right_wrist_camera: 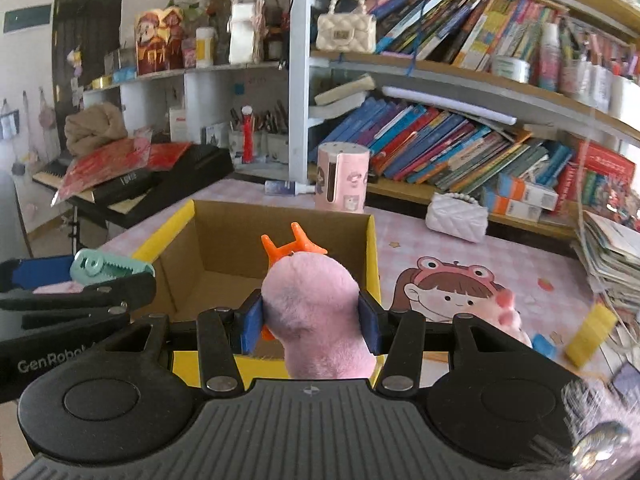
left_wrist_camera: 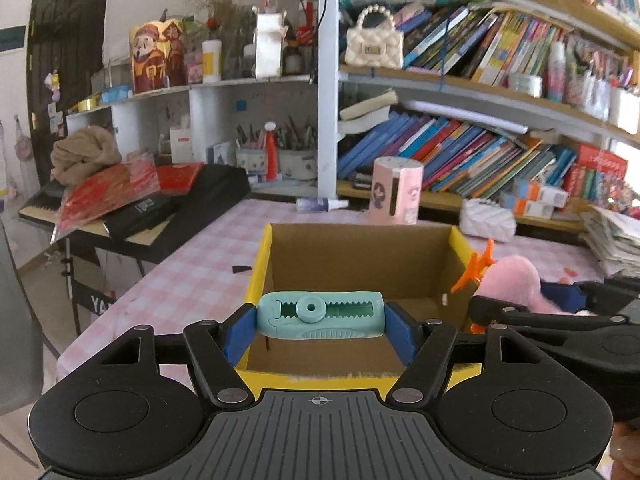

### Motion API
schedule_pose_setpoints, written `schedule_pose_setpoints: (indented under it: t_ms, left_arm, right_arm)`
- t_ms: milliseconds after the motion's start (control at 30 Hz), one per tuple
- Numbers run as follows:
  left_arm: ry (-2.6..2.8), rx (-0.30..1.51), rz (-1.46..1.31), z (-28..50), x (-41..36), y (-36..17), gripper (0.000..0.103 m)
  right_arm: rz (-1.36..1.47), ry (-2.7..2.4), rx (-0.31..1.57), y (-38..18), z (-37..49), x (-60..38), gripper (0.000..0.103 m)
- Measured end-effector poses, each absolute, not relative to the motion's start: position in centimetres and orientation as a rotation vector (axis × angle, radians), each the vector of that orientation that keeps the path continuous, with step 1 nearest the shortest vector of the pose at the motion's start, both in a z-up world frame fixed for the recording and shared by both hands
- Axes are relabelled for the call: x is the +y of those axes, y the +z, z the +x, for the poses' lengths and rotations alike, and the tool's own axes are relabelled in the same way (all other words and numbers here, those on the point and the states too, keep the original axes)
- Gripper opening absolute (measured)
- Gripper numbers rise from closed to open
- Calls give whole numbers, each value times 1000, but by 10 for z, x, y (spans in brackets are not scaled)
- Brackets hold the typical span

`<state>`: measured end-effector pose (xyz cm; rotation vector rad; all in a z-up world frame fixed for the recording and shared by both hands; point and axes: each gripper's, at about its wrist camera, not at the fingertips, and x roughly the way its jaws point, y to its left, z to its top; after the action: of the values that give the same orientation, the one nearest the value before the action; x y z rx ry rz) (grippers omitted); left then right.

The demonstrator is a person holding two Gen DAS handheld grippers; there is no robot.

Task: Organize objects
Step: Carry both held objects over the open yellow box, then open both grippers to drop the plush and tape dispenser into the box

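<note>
A: Left wrist view first. We have the left gripper (left_wrist_camera: 320, 316) pinching the teal eraser case (left_wrist_camera: 320, 314), blue pads pressed on its two short ends. Long axis runs straight across, finger to finger.

B: And the box?

A: The yellow cardboard box (left_wrist_camera: 352, 264) sits directly ahead of and below the fingers, open top facing us, near rim under the fingertips. The case hangs over the near part of the opening. The right gripper shows at the right edge, alongside ours, carrying something pink.

B: Right wrist view?

A: The right gripper (right_wrist_camera: 312, 316) is clamped on the pink plush toy (right_wrist_camera: 316, 308), pads squeezing its sides; its orange bit (right_wrist_camera: 292, 246) sticks up past the fingertips. The toy's long axis runs along the fingers, toward the box.

B: Box from there?

A: Same box (right_wrist_camera: 280, 248), ahead and slightly left of the fingers, near rim under them. Left gripper (right_wrist_camera: 100, 280) is just beside us on the left, at the box's left wall.

B: Which is nearer?

A: We judge them about level; both seem poised over the opening, so next is probably a drop.
</note>
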<state>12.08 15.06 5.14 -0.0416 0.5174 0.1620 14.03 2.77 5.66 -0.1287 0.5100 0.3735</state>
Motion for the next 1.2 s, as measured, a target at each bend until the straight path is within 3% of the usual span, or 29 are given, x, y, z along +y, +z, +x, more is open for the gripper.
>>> schedule_pose_setpoints:
  t_ms: [700,1200]
  left_arm:
    - [271,713,21,189,142,3,70]
    - [308,732,75,203,134,-1,69]
  right_arm:
    - [-445,597,591,5,228,53,46]
    - [-546,763,621,0,256,55,46]
